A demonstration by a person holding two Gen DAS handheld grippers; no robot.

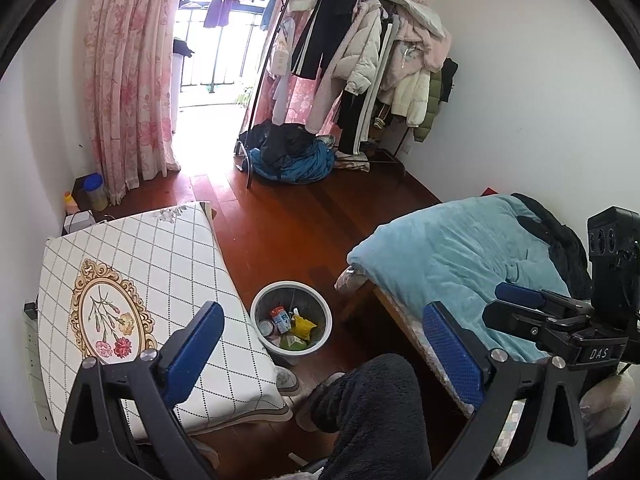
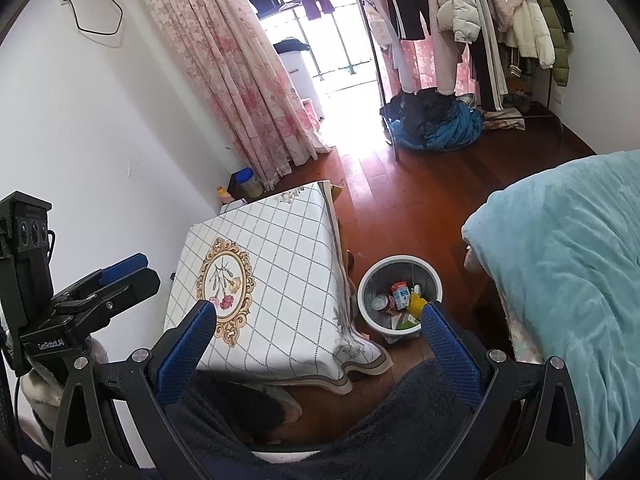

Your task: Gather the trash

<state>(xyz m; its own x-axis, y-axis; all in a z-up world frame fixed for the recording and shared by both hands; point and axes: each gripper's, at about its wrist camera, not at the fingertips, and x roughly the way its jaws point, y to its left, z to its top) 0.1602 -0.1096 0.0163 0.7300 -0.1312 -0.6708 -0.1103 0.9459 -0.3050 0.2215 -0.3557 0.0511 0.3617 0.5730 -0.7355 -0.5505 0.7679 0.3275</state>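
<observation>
Both the left tongs (image 1: 324, 344) and right tongs (image 2: 320, 336) gape wide, empty. The trash bin (image 1: 291, 322) stands on the floor beside the cloth-covered surface (image 1: 160, 264), opposite the bed (image 1: 460, 256).

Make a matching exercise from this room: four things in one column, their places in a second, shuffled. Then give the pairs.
Things:
1. trash bin
2. light blue blanket
3. blue-lidded jar
4. blue clothes heap

Places:
A. under the clothes rack
B. on the bed at the right
C. in the corner by the pink curtain
D. on the floor between the covered table and the bed

Pairs: 1-D, 2-B, 3-C, 4-A
</observation>
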